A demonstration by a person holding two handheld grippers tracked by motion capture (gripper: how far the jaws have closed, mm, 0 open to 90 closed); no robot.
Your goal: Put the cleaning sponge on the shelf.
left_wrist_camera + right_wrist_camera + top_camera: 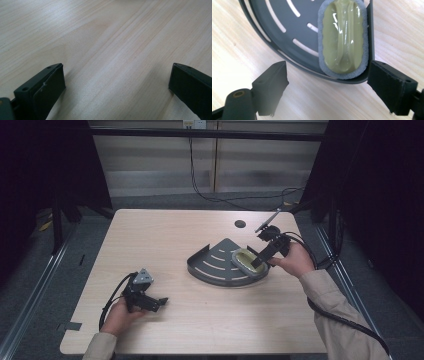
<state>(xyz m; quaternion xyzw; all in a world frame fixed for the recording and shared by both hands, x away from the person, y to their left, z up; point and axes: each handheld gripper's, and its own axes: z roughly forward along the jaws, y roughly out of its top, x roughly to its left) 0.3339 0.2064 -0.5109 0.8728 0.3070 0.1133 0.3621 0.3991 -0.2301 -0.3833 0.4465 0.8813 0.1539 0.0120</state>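
High view: pale wood bench (200, 320) with rounded corners, dark curtains either side, grey floor beyond. A person sits at the near edge, beige sleeves coming in from below.

Dark grey fan-shaped tray (212, 265) sits right of centre on the bench, curved slots cut through its floor, low wall along its rim. A sponge (245, 260), grey foam border with a glossy olive-green face, lies in the tray's right corner against the wall.

Right gripper (257, 261) held by the right hand (295, 261), angled down toward the tray's right corner, just over the sponge. Right gripper view: its fingers (270, 88) spread wide, one off each side of the tray's curved rim (287, 58), nothing between them but bare wood and the tray edge. The sponge (343, 37) lies ahead of the fingers, its near end close to the rim. Touching or not, cannot tell.

Left gripper (152, 304) held by the left hand (117, 315) at the near left of the bench, well apart from the tray, grey three-cornered plate on top, black cable looping behind. Left gripper view: fingers (51, 85) spread wide, low over bare wood grain, holding nothing.

Small dark round hole (240, 224) in the bench beyond the tray. Black cables trail across the floor at the far side.
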